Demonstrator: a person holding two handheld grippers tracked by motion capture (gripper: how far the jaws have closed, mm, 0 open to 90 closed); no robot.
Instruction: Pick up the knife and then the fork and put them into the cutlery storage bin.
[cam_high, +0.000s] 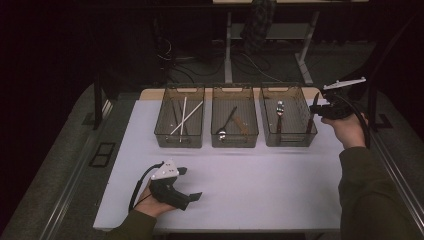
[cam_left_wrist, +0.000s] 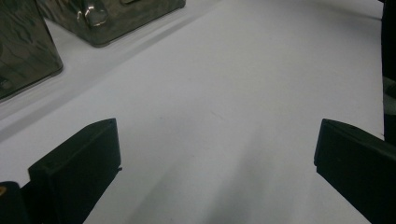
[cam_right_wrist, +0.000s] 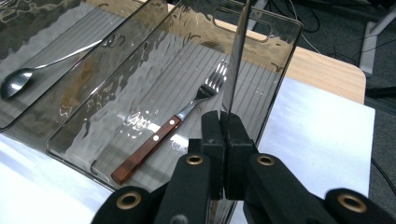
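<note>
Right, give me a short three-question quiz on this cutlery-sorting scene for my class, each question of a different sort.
1. True or false: the left tongs are shut on a spoon.
2. Which bin holds the fork? A: left bin. B: middle bin. C: right bin.
3. Fill in: the right tongs are clamped on a thin metal ____.

Key
1. False: they stand open with nothing between them, over the white table.
2. C.
3. Blade, seen edge-on, probably a knife.
</note>
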